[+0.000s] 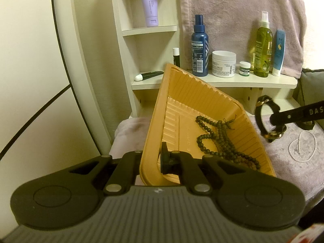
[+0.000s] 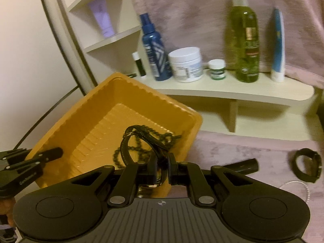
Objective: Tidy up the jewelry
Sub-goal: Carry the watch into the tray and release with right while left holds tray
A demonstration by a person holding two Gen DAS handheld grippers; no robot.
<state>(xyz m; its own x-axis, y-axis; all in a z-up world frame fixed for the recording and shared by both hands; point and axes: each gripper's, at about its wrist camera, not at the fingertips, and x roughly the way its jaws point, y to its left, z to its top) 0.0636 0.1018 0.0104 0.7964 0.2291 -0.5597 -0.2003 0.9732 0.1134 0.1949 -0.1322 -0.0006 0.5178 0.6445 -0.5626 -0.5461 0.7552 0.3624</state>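
My left gripper is shut on the near wall of an orange plastic tray and holds it tilted. A dark green bead necklace lies inside the tray. My right gripper is shut on a black-strap wristwatch and holds it over the tray's near right edge. In the left wrist view the right gripper's fingers show at the right with the watch hanging beside the tray. The left gripper shows at the left of the right wrist view.
A pearl necklace and a second black watch lie on the pink cloth, with a black tube nearby. A white shelf behind holds bottles, jars and tubes. A mirror edge stands at the left.
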